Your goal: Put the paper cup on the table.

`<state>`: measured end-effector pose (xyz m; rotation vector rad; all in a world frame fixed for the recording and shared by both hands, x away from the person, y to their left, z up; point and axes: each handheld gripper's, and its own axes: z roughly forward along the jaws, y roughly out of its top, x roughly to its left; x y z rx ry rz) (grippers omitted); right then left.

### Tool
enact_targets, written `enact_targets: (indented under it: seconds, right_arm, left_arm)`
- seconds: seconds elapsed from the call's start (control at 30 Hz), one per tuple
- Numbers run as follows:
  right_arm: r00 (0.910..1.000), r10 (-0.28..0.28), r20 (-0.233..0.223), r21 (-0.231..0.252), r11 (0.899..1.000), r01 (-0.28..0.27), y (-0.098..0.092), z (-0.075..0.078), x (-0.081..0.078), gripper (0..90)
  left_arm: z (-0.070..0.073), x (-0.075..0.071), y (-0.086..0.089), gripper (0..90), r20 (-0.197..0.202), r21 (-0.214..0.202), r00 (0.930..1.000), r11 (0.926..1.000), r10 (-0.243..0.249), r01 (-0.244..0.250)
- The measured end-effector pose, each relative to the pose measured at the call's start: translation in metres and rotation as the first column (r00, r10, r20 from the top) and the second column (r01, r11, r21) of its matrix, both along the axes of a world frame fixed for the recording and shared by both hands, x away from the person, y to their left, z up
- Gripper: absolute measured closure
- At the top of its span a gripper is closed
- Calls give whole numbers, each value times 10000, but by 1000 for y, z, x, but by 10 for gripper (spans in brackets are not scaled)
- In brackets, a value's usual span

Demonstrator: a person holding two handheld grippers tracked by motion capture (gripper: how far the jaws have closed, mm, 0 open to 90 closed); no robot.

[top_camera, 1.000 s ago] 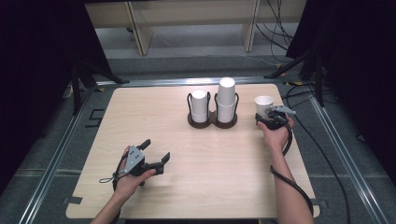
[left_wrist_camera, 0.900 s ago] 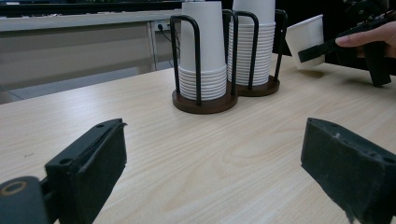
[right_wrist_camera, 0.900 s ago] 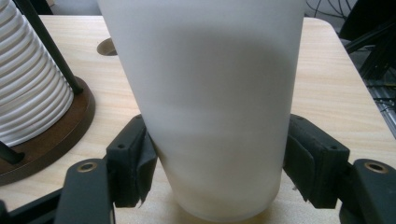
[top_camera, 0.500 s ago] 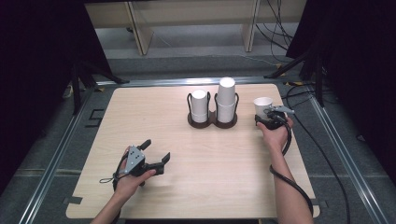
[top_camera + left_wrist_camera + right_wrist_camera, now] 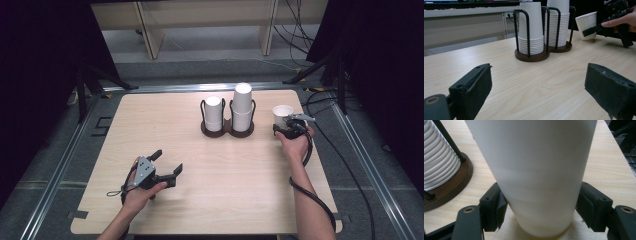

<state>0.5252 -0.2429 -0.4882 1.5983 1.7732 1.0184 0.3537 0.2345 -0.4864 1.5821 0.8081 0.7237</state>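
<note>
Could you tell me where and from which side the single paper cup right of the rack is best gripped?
Grip the single cup low on its tapered wall, level, from the person's side: it stands upright and the right gripper already straddles it there, its jaws having just been opening.

Matt white paper cup (image 5: 534, 175) with a smooth wall, pale wood-grain tabletop (image 5: 200, 200) with a satin finish, dark brown wooden holder base (image 5: 531, 56), thin black metal wire uprights (image 5: 527, 32), ribbed stacked white paper cups (image 5: 531, 27)

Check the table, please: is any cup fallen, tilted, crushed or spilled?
Nothing stands out. The single paper cup stands upright on the table between the right gripper's jaws, which have just been opening. Both cup stacks sit straight in the holder.
</note>
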Motion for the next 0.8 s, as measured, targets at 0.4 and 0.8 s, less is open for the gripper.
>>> enact_targets:
  seconds: [0.4,0.8]
  right_arm:
    - [9990,401,-217,158,9991,-397,-5,2,-6,189]
    - [9989,300,-369,406,9988,-285,-3,9,-28,168]
  left_arm:
    - [-1,-1,1,78,17,-32,10000,10000,-53,53]
    - [-4,3,4,76,223,-207,9997,9997,94,-89]
